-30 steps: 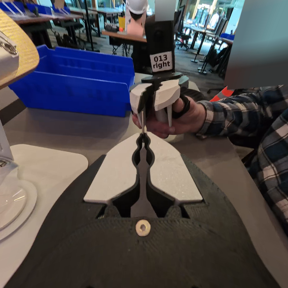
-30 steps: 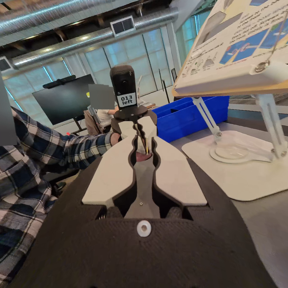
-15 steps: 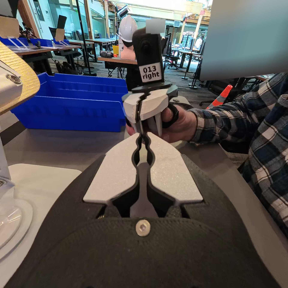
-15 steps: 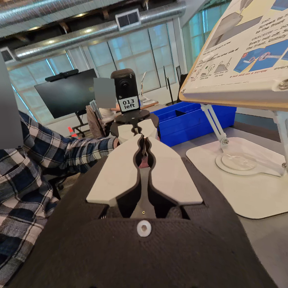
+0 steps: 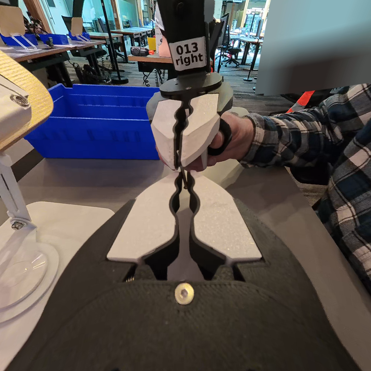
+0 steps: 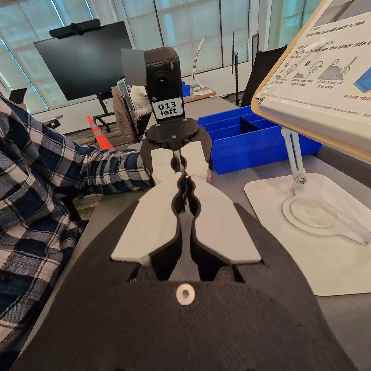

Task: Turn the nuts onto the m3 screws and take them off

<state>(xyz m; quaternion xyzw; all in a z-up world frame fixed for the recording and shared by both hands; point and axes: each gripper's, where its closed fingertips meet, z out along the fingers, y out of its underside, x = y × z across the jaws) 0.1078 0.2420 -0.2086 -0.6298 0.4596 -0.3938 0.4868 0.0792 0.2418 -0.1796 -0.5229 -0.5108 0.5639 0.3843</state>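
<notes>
The right gripper (image 5: 176, 167) and the left gripper (image 5: 183, 178) met tip to tip above the grey counter (image 5: 90, 180). A thin dark screw (image 5: 184, 179) was pinched between the nearly closed fingers of both. A blue bin (image 5: 96, 124) stood behind.

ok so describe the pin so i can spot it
By the blue bin on the grey table, the left gripper and right gripper meet tip to tip. The pin is the thin dark rod bridging their tips, slimmer than anything nearby.
</notes>
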